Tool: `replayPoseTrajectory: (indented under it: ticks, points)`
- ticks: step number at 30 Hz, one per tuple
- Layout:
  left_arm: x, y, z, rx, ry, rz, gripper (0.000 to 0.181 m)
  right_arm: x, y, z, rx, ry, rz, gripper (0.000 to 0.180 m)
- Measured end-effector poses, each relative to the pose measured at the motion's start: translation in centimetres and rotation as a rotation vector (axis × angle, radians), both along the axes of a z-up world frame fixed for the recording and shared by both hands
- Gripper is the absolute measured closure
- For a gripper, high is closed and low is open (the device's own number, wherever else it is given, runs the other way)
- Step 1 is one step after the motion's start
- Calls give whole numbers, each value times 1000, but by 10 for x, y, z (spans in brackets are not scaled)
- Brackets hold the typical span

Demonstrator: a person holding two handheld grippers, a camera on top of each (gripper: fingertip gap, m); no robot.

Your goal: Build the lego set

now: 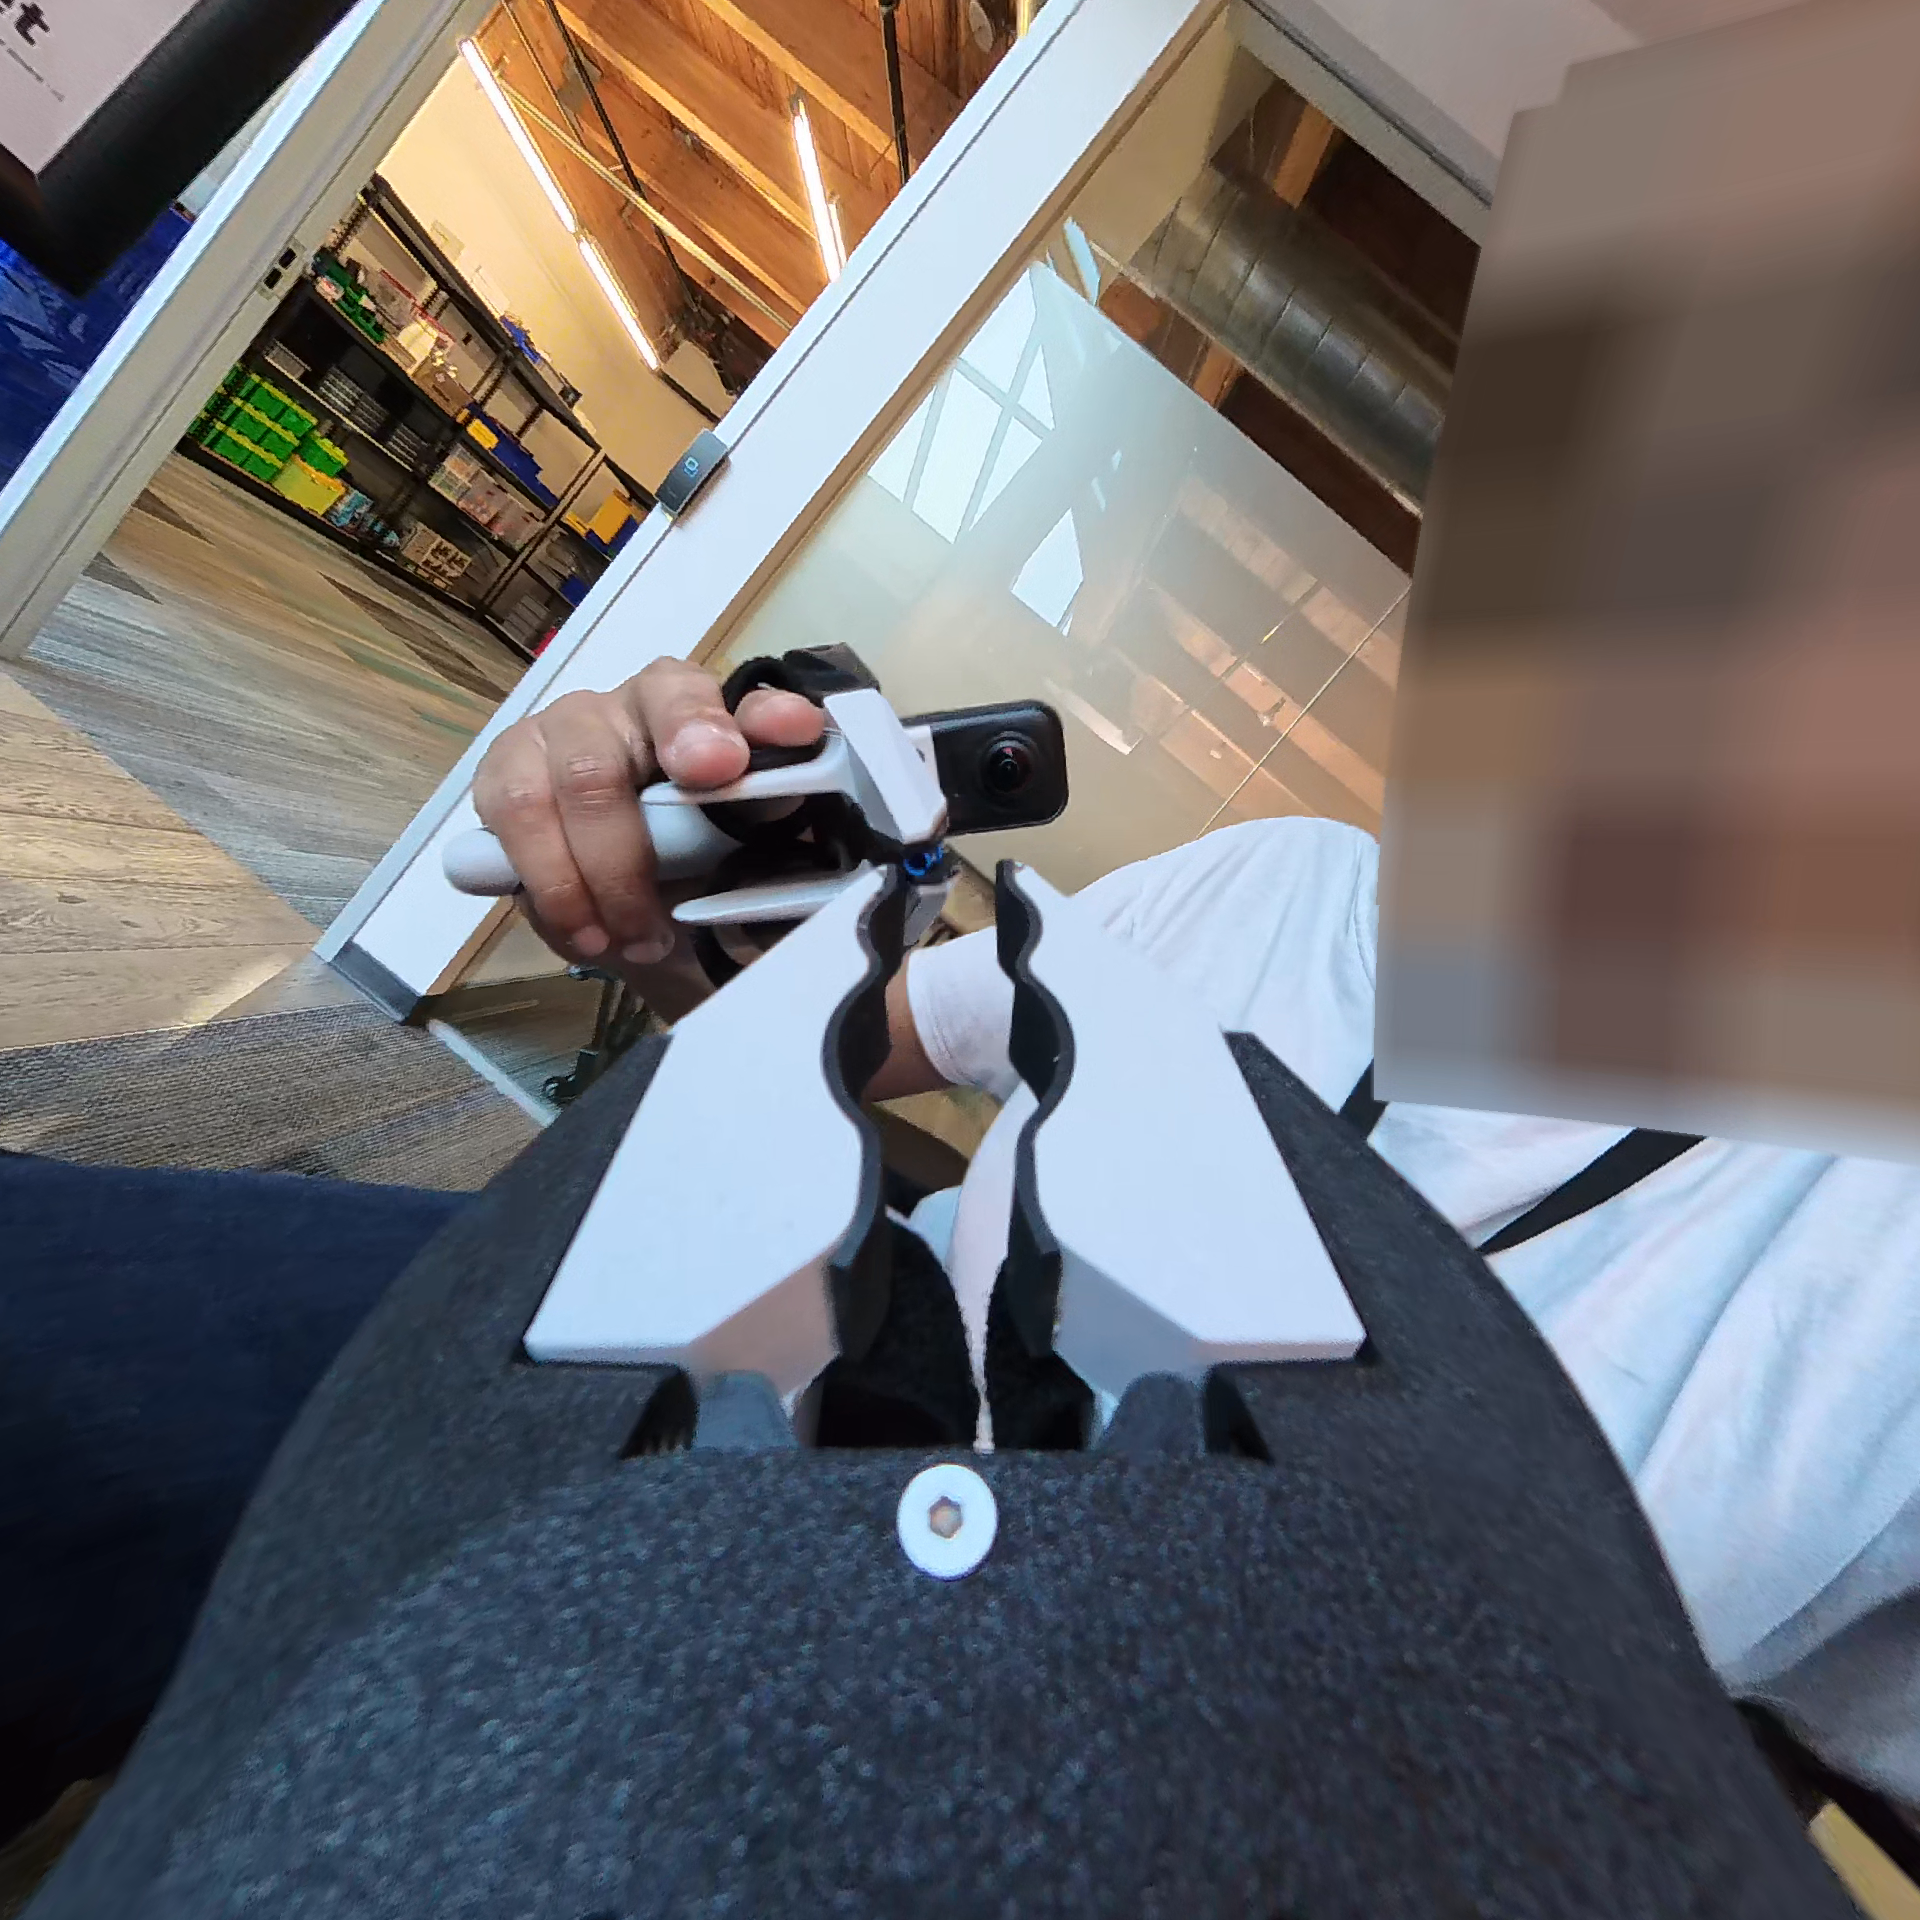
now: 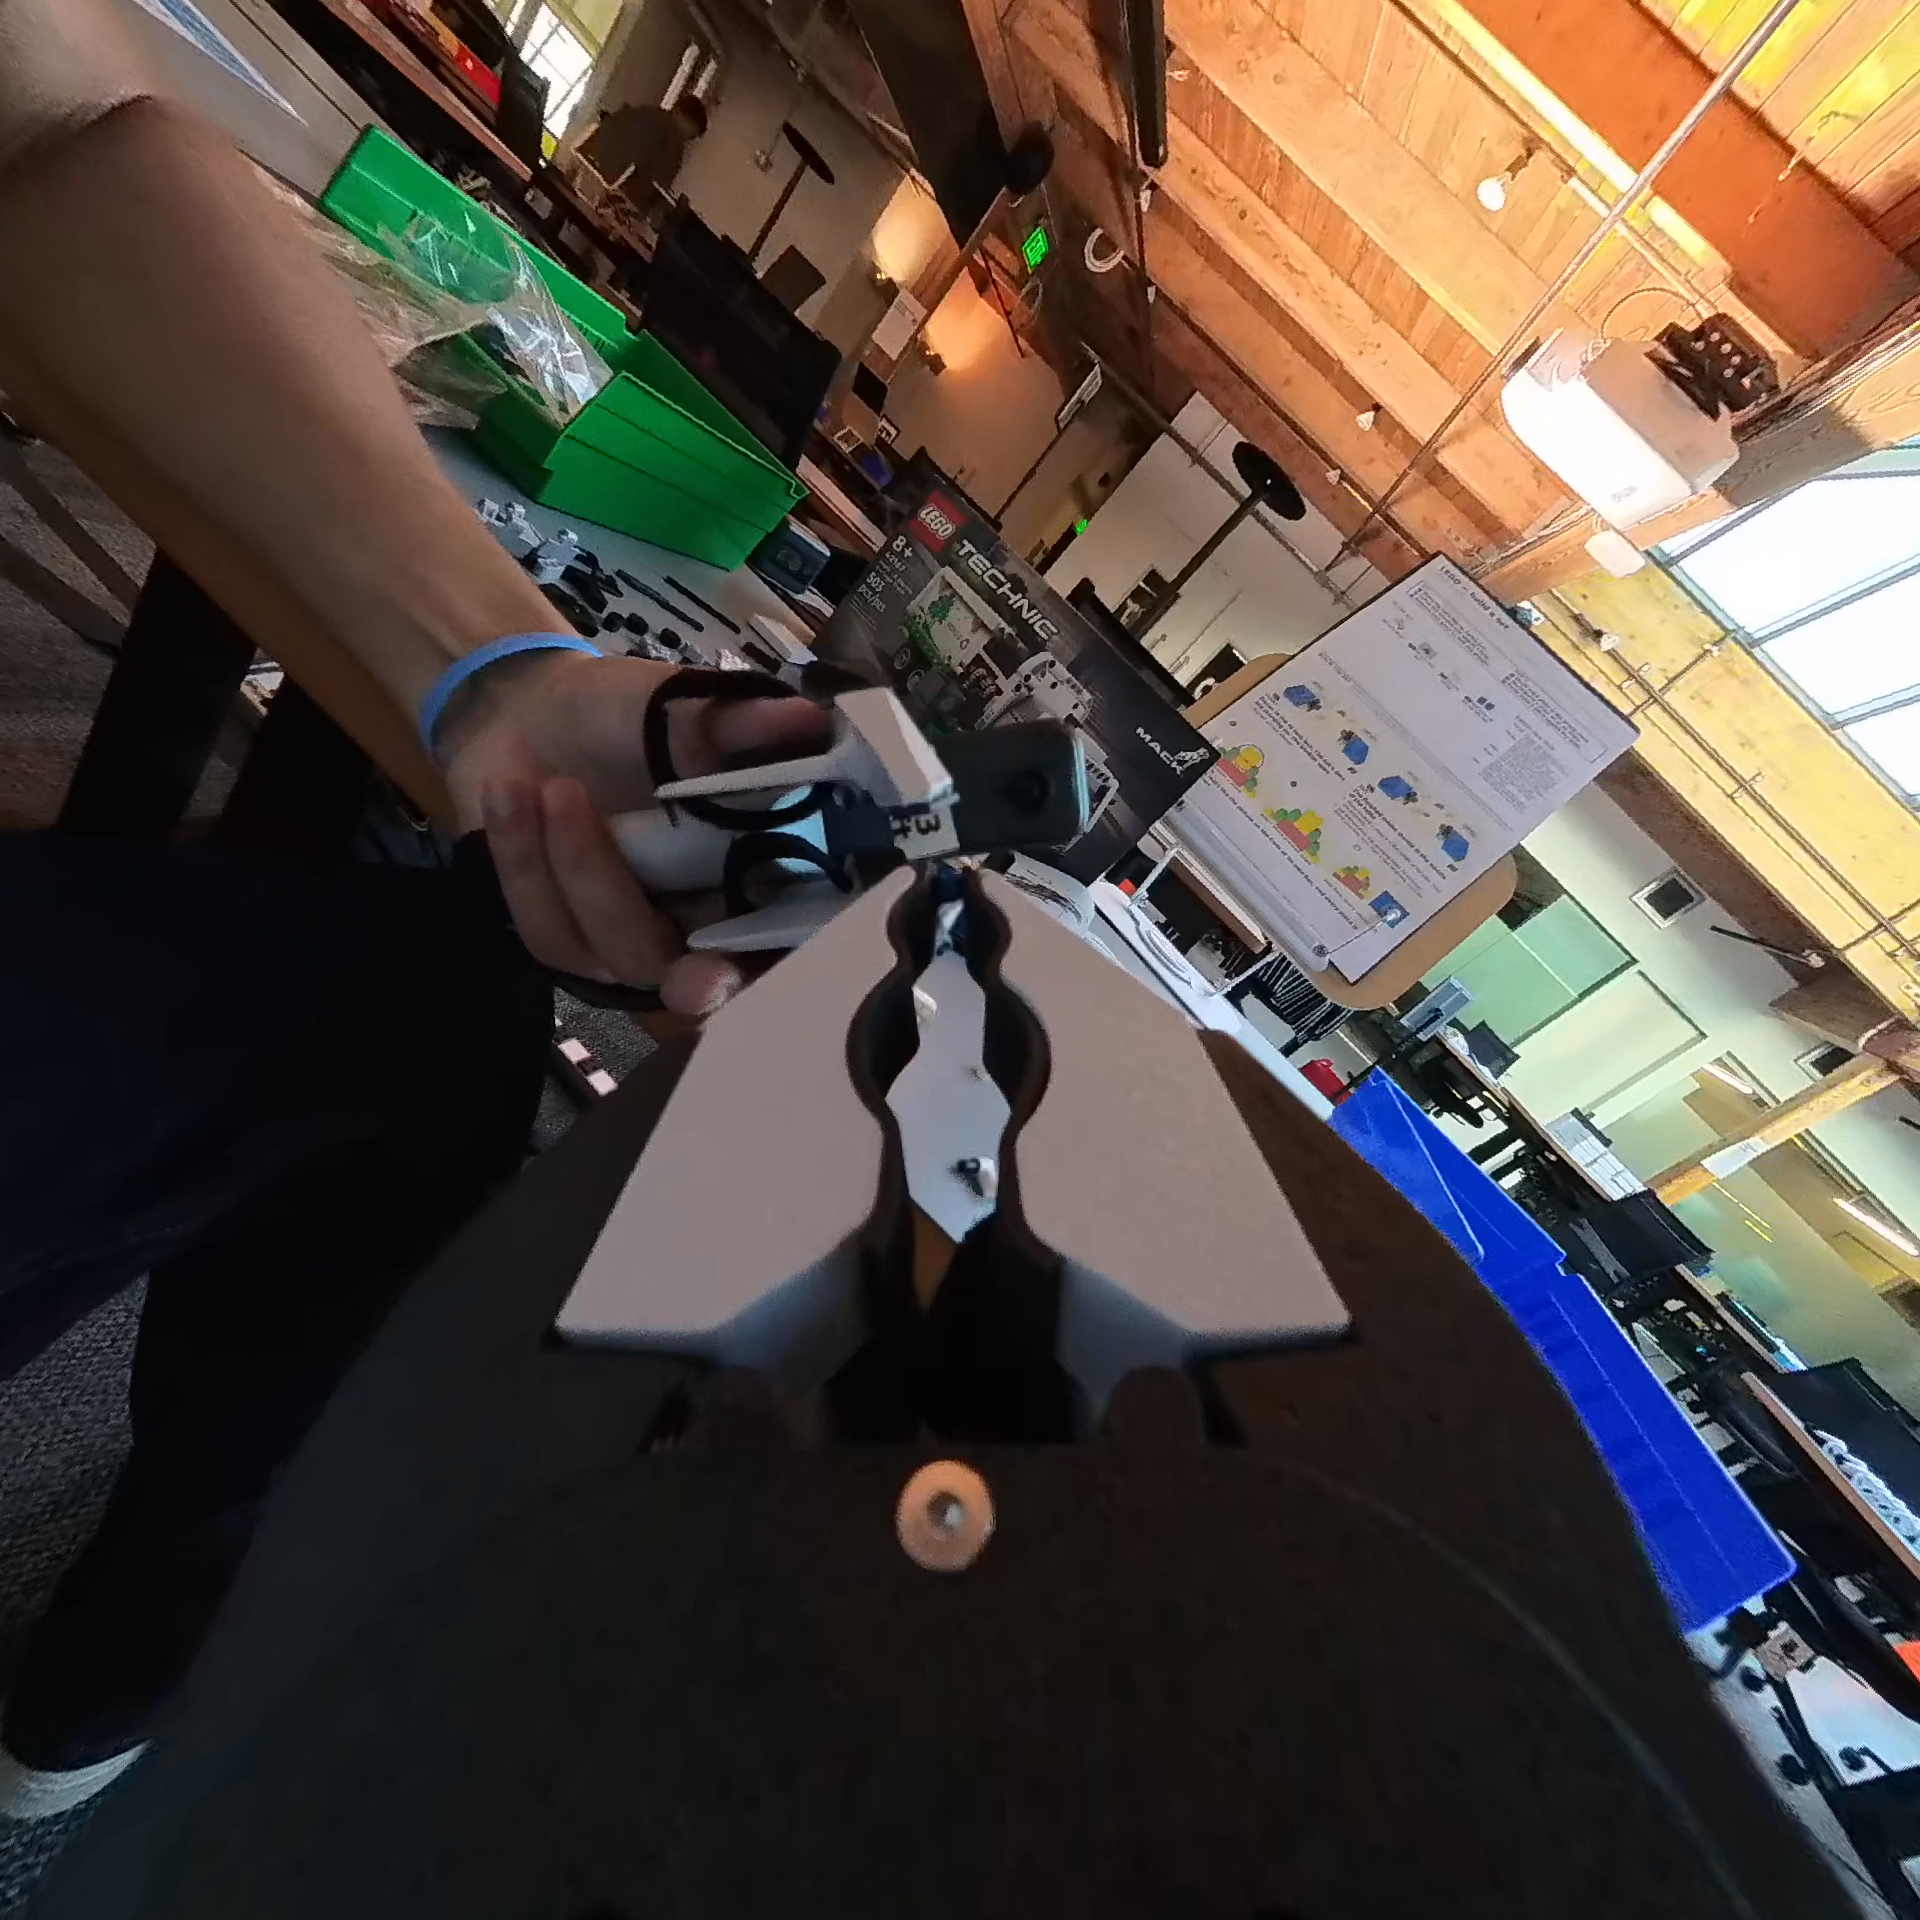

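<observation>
Right up close, the right gripper (image 2: pixel 940 894) pinches a small dark-blue lego pin (image 2: pixel 943 886) at its tips. Left gripper (image 1: pixel 940 883) is parted a bit, blue bit at 11 o'clock of its tips. I'd line them up slowly, straight on. Loose dark lego parts (image 2: pixel 623 603) wait on the grey table (image 2: pixel 717 597), 10 o'clock.

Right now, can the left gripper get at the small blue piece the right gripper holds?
Probably yes: the open left gripper has its tips beside the blue piece in the right gripper, nothing between them.
</observation>
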State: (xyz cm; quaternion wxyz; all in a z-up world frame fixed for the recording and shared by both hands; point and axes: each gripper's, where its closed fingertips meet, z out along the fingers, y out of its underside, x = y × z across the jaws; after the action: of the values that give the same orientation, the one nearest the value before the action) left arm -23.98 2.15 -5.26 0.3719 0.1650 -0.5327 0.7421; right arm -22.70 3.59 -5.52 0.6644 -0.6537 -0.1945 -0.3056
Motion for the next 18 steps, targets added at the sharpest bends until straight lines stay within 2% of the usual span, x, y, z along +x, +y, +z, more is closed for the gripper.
replayPoseTrajectory:
  ticks: [7,10,18]
  points:
    - [4,1,-1,9,-5,26,166,-4,3,-1,7,-27,6,177]
    - [4,1,-2,16,-13,29,176,-4,5,-2,2,-28,5,176]
    - [5,-1,-6,58,-35,42,180,-2,3,-6,-11,18,24,175]
